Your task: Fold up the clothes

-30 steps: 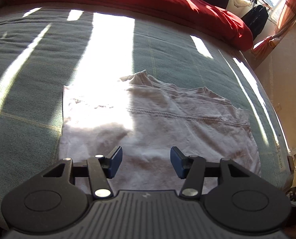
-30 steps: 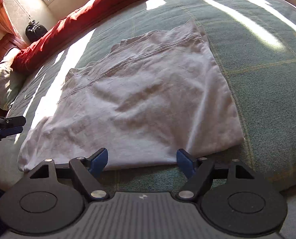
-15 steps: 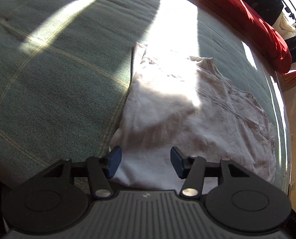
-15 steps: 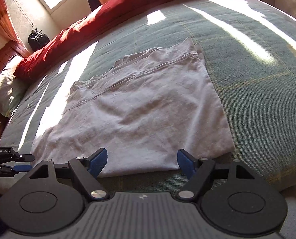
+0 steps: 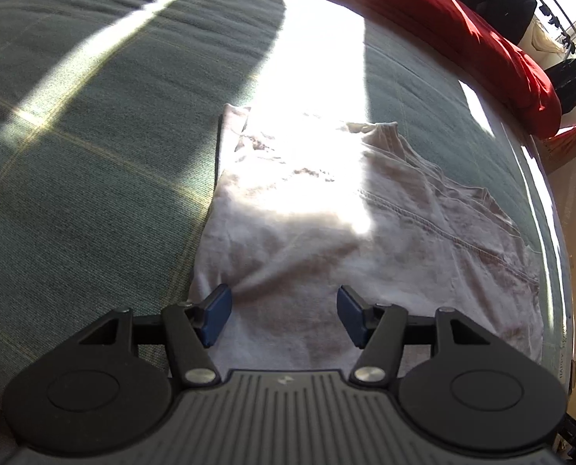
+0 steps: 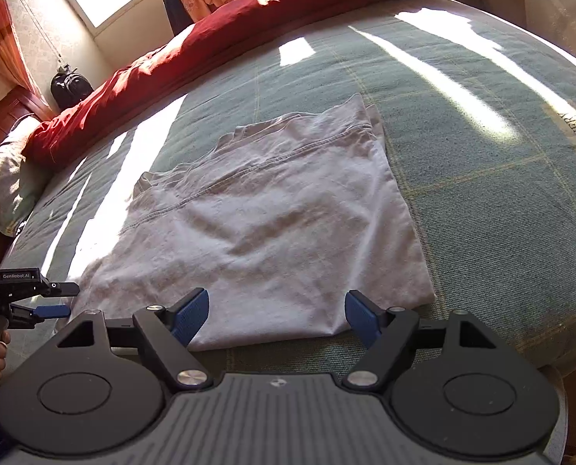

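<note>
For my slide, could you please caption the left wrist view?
Left gripper, jaws opening, poised over the near edge of a white garment lying on a green bedspread.

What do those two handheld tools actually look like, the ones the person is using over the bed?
Each is black plastic: a ribbed grey-black body, two round discs at its sides and silver pivot screws. The left gripper and the right gripper both end in flat blue pads. Seen from the side, the left one bears a white "GenRobot.AI" marking.
</note>
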